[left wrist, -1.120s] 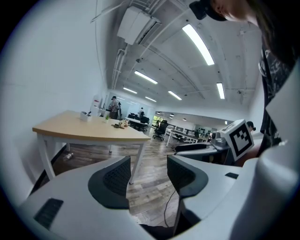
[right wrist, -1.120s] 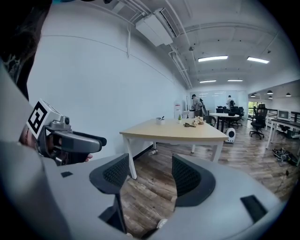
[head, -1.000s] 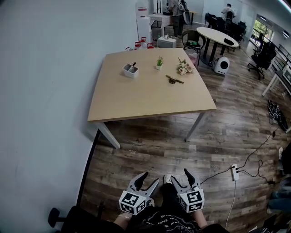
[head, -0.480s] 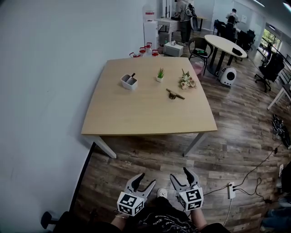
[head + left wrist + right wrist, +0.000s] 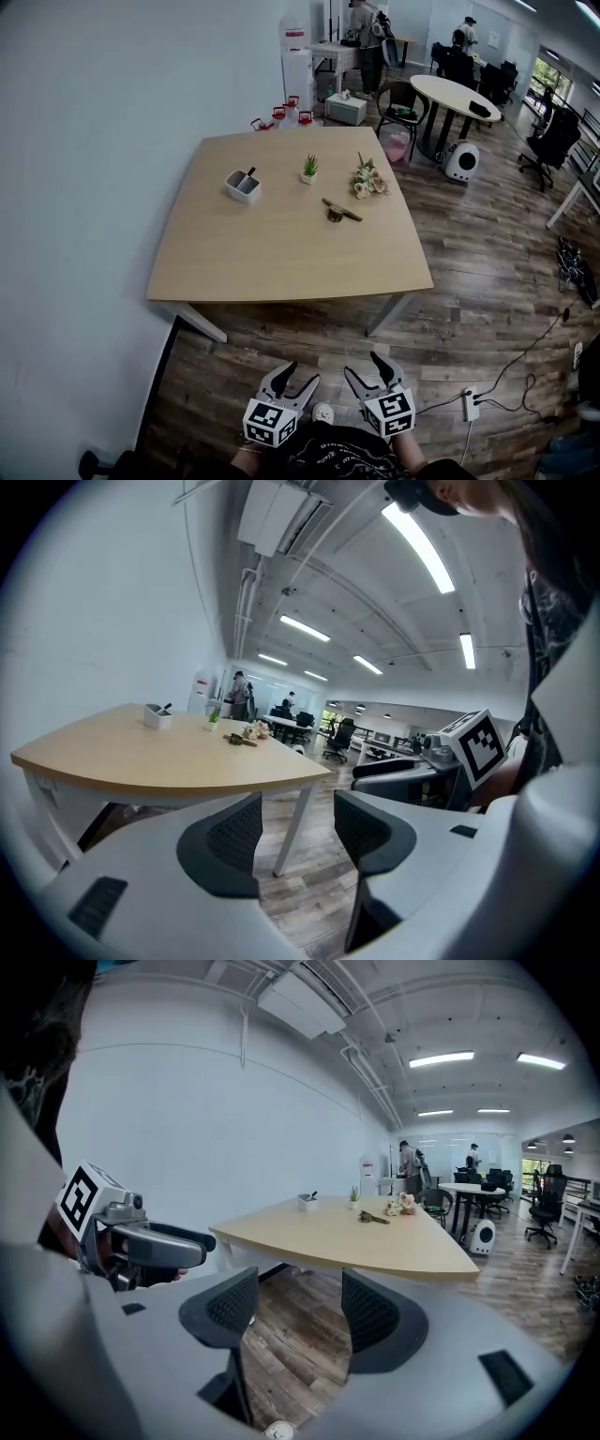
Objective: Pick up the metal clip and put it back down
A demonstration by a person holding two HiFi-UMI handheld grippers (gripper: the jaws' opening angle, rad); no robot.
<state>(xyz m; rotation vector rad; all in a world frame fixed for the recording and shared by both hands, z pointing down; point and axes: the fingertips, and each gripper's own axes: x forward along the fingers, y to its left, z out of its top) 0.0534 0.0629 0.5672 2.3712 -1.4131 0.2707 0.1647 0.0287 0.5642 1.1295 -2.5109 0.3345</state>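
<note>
The surface (image 5: 281,258) has drawn nearer; my left tool (image 5: 302,375) and right tool (image 5: 363,366) hang empty, jaws apart, metal clip (image 5: 336,213) far ahead, untouched.

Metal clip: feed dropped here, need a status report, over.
Left gripper and right gripper open, empty, short of the table. Metal clip lies on it near the flowers. Nothing in the way.

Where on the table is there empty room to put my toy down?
The whole near half of the table, between the clip and the front edge, is bare. The far half is crowded: holder, plant, flowers.
</note>
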